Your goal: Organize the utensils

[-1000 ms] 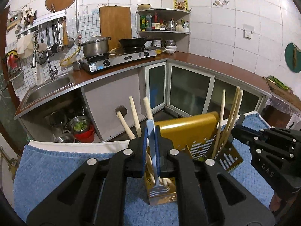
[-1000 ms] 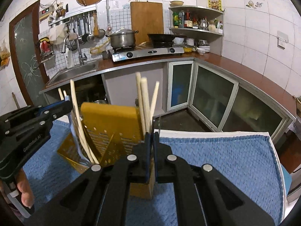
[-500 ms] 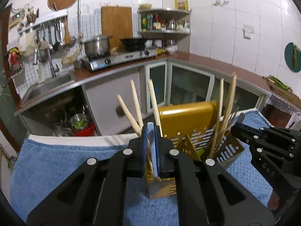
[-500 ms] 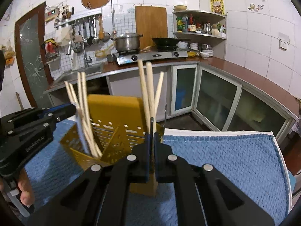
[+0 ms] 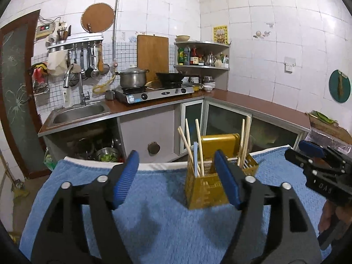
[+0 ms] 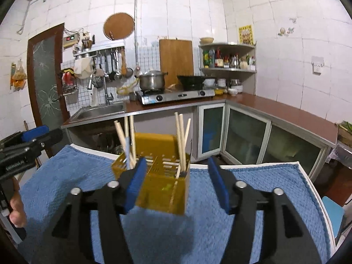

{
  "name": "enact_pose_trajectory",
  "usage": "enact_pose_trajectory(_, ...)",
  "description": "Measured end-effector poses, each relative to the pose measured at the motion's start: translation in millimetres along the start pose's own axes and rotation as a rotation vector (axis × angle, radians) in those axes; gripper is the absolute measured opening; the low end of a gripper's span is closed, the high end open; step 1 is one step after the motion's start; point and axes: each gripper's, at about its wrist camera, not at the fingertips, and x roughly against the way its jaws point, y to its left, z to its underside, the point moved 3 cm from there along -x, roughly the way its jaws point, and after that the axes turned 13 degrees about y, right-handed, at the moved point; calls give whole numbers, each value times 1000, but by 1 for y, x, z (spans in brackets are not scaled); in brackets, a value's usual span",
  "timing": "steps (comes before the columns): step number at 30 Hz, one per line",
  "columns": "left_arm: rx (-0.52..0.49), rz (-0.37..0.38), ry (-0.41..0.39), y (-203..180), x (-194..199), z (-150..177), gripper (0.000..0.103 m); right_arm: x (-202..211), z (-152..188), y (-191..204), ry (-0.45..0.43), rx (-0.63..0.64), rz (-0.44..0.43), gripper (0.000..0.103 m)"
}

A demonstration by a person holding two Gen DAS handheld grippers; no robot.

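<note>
A gold perforated utensil holder stands on a blue towel. Wooden chopsticks and a pale blue handle stick up from its compartments. My left gripper is a little short of the holder, its jaws opening, with nothing between the blue pads. My right gripper is likewise back from the holder with its jaws opening and no pad pressing on anything. Each gripper shows at the edge of the other's view: the right gripper and the left gripper.
Beyond the towel's white far edge runs a brown L-shaped counter with a sink, a stove with a pot, and glass-door cabinets. A person's hand holds the left gripper.
Both grippers went from shut to open and drew back from the holder, which now looks smaller and farther off. The blue-handled utensil and the chopsticks stay standing in the holder.
</note>
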Motion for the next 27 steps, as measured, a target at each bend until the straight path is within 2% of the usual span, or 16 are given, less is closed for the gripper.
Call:
enact_pose_trajectory(3, 14, -17, -34, 3, 24, 21, 95, 20, 25, 12, -31, 4, 4, 73)
enact_pose_trajectory(4, 15, -26, -49, 3, 32, 30, 98, 24, 31, 15, -37, 1, 4, 77)
enact_pose_trajectory(9, 2, -37, -31, -1, 49, 76, 98, 40, 79, 26, -43, -31, 12, 88)
enact_pose_trajectory(11, -3, -53, -23, 0, 51, 93, 98, 42, 96, 30, -35, -16, 28, 89)
enact_pose_trajectory(16, 31, -85, -14, 7, 48, 131, 98, 51, 125, 36, -57, -26, 43, 98)
enact_pose_trajectory(22, 77, -122, -36, 19, 41, 148, 98, 54, 142, 38, -115, -43, 48, 98)
enact_pose_trajectory(24, 83, -135, -40, 21, 37, 153, 98, 51, 145, 38, -111, -50, 59, 99)
enact_pose_trajectory(27, 79, -188, -50, 23, 28, 163, 98, 48, 149, 41, -111, -41, 66, 99)
